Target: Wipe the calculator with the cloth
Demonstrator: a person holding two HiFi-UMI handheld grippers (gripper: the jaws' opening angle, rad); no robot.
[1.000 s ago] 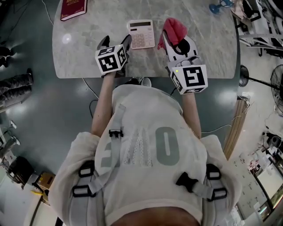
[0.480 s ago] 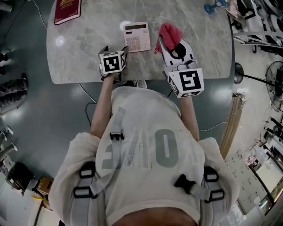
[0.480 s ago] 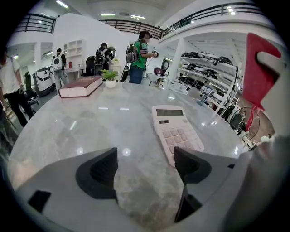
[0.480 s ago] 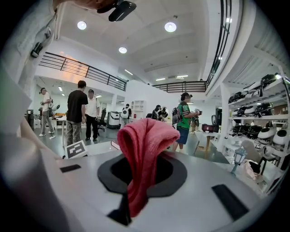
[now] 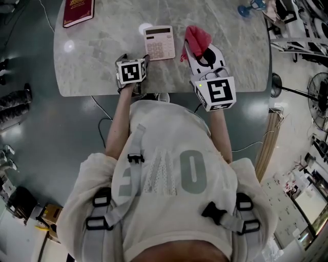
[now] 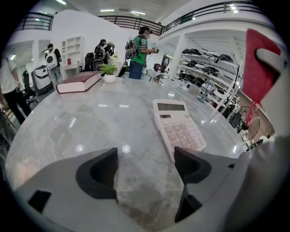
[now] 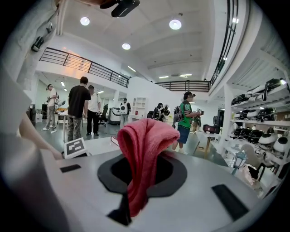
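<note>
A pale pink calculator [image 5: 159,43] lies flat on the grey marble table [image 5: 92,56], near its middle. My left gripper [image 5: 134,57] hovers low just short of the calculator's near-left corner, jaws open and empty. In the left gripper view the calculator [image 6: 179,129] lies just beyond the right finger [image 6: 192,165]. My right gripper [image 5: 197,50] is to the right of the calculator, shut on a red cloth [image 5: 197,39] that bunches up past its tips. In the right gripper view the cloth [image 7: 142,149] sticks up from the shut jaws and hides the table ahead.
A dark red book [image 5: 78,11] lies at the table's far left corner. A small potted plant [image 6: 108,74] stands beyond the book [image 6: 79,81]. A blue object [image 5: 247,9] sits at the far right. The table's near edge [image 5: 169,93] is under my wrists. People stand far off.
My left gripper has sunk lower toward the table, staying short of the calculator. The right gripper still holds the cloth in about the same place. Almost nothing moved in the last half second.
</note>
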